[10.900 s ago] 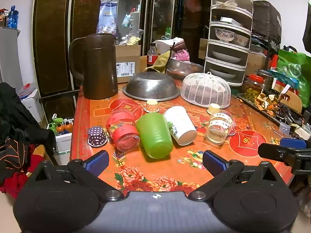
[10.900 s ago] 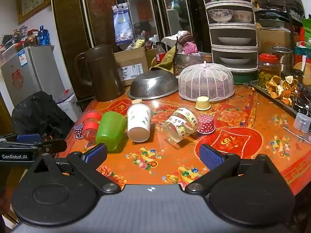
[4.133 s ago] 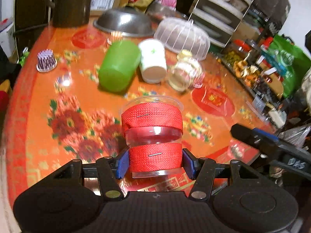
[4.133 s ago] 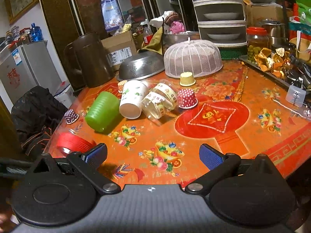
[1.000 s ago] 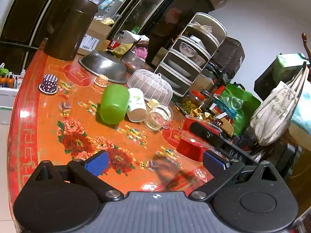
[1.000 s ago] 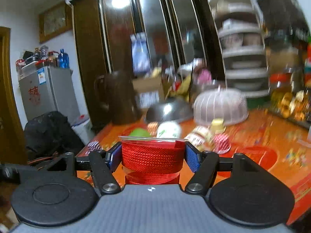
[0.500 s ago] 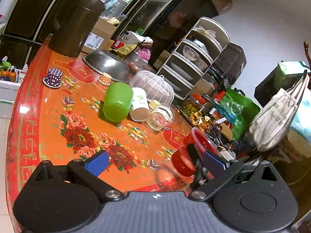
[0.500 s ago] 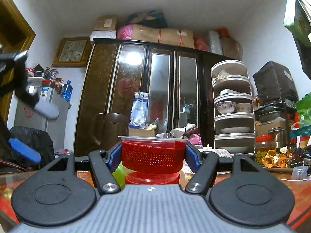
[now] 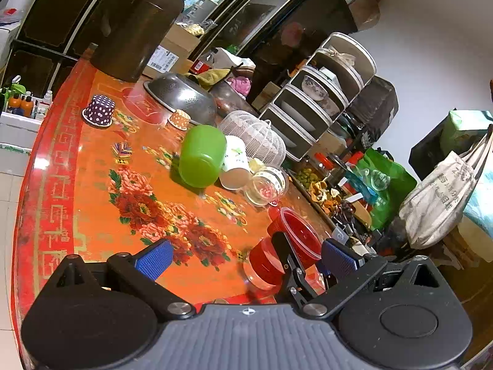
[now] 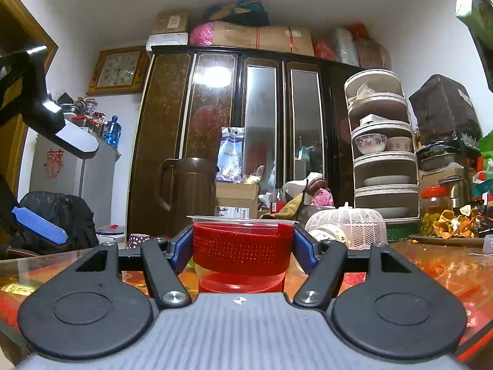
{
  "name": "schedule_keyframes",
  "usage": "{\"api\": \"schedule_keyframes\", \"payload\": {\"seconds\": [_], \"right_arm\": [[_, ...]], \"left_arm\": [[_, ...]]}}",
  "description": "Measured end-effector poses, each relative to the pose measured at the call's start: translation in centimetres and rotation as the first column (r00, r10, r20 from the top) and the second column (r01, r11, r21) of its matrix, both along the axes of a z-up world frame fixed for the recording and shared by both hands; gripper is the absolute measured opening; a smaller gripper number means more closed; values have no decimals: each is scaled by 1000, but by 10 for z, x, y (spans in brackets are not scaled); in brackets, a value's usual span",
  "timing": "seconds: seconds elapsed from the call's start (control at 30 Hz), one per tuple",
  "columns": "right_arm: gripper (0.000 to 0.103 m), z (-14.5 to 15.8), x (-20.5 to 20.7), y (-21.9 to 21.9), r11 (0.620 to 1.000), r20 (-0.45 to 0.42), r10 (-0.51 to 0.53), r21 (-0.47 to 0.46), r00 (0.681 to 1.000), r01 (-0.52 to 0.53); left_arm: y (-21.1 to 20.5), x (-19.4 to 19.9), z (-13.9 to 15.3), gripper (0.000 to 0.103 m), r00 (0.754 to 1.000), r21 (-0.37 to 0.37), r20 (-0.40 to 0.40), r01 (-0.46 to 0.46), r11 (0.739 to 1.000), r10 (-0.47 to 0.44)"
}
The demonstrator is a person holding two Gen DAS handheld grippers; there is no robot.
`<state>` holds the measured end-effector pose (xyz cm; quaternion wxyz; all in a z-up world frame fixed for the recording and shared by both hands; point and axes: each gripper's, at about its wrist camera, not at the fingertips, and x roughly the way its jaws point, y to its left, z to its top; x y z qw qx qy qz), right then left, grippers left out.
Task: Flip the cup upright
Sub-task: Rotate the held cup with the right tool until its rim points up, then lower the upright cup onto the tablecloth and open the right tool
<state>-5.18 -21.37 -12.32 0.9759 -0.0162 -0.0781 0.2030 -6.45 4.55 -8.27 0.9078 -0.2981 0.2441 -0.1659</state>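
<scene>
The clear plastic cup with red bands (image 10: 242, 251) stands upright, mouth up, between the blue pads of my right gripper (image 10: 242, 252), which is shut on it just above the table near its front edge. It also shows in the left wrist view (image 9: 285, 248), held by the right gripper's black fingers. My left gripper (image 9: 243, 259) is open and empty, above the table to the left of the cup. Its blue pad shows in the right wrist view (image 10: 40, 225).
A green cup (image 9: 201, 155), a white paper cup (image 9: 235, 166) and a clear jar (image 9: 266, 185) lie on their sides mid-table. A purple dotted cup (image 9: 99, 114), a metal colander (image 9: 181, 98), a white mesh cover (image 9: 255, 137) and a brown jug (image 9: 135, 27) stand farther back.
My right gripper has lowered the red cup toward the table, keeping it upright. My left gripper stays open and has shifted slightly.
</scene>
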Motion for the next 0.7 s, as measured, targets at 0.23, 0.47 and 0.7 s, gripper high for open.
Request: {"api": "schedule_keyframes", "payload": {"seconds": [0.23,0.47,0.7], "right_arm": [[68,-6,-1,7,999,4,10,-35,1000,-10],[77,-2,1,5,999,-64,17,-38,998,-19],[102,6,0,1,997,-145,66,-40,987,-73]], "left_arm": [[1,1,-4,103,1000,-3,-10,-5,1000,5],[1,2,-4,103,1000,-2,-13,-5,1000,5],[-4,-2,-1,103,997,87,1,-71,994,71]]}}
